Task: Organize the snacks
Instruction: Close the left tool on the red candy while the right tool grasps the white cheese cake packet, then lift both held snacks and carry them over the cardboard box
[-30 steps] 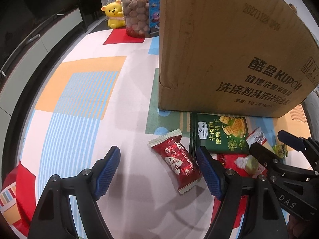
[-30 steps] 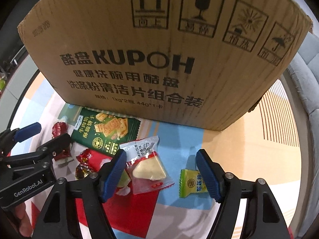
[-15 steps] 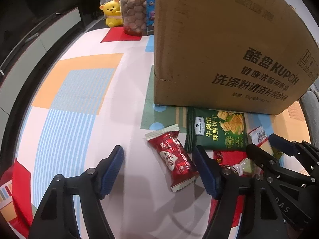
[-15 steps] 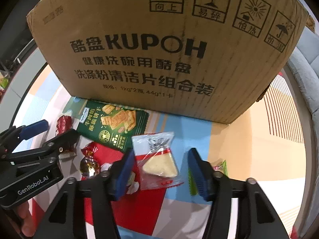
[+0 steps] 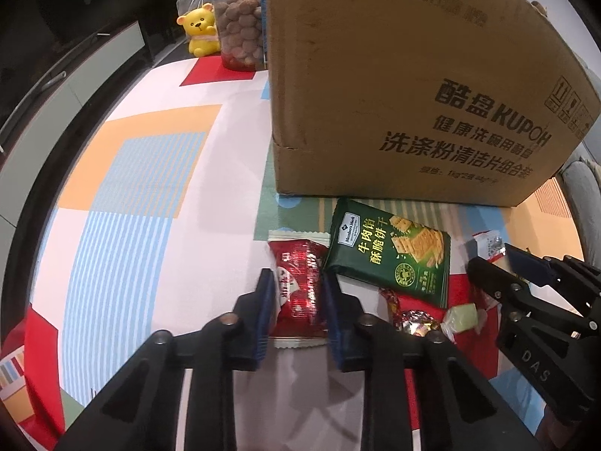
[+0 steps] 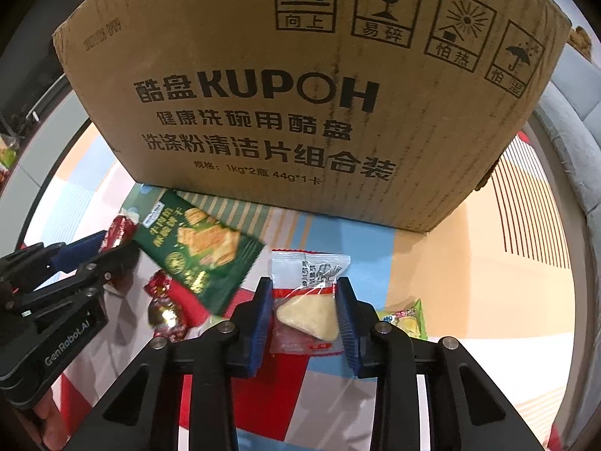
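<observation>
My left gripper (image 5: 296,293) is shut on a red snack packet (image 5: 298,285) that lies on the patterned mat. My right gripper (image 6: 303,300) is shut on a clear packet with a pale triangular snack (image 6: 306,308). A green cracker packet (image 5: 390,255) lies between them, also in the right wrist view (image 6: 199,248). Small wrapped candies (image 5: 415,319) lie near it. A green-yellow candy (image 6: 407,319) lies just right of my right gripper. A large cardboard box (image 6: 300,86) stands behind the snacks.
A yellow bear toy (image 5: 201,30) and a clear jar of brown nuts (image 5: 240,26) stand at the far end of the mat. A grey sofa edge (image 6: 574,143) lies to the right. The dark table rim (image 5: 56,143) curves along the left.
Both grippers moved forward and closed: the left onto the red packet, the right onto the clear triangular snack packet. Both were open a second ago.
</observation>
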Available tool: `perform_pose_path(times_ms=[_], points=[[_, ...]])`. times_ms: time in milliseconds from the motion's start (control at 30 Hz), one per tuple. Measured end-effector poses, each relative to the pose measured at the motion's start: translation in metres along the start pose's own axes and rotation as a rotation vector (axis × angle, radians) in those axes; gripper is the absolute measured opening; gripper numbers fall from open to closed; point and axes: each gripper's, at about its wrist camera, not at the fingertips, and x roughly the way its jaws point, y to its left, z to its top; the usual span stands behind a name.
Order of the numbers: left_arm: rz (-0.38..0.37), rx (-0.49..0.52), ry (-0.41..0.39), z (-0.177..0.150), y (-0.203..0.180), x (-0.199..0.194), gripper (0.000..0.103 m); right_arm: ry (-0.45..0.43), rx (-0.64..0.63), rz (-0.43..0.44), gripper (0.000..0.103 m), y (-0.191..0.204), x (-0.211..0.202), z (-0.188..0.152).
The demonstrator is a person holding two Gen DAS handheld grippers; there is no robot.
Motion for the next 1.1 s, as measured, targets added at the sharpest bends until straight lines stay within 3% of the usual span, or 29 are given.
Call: perform_pose_path(times_ms=[433, 1100], points=[[0.007, -0.020, -0.006, -0.005, 0.007, -0.012, 0.023, -0.020, 0.019, -0.005, 0.034, -0.008, -0.008, 0.010], [-0.002, -0.017, -0.075, -0.004, 0.006, -0.062, 0.023, -0.100, 0.025, -0.013, 0.034, 0.001, -0.075, 0.002]])
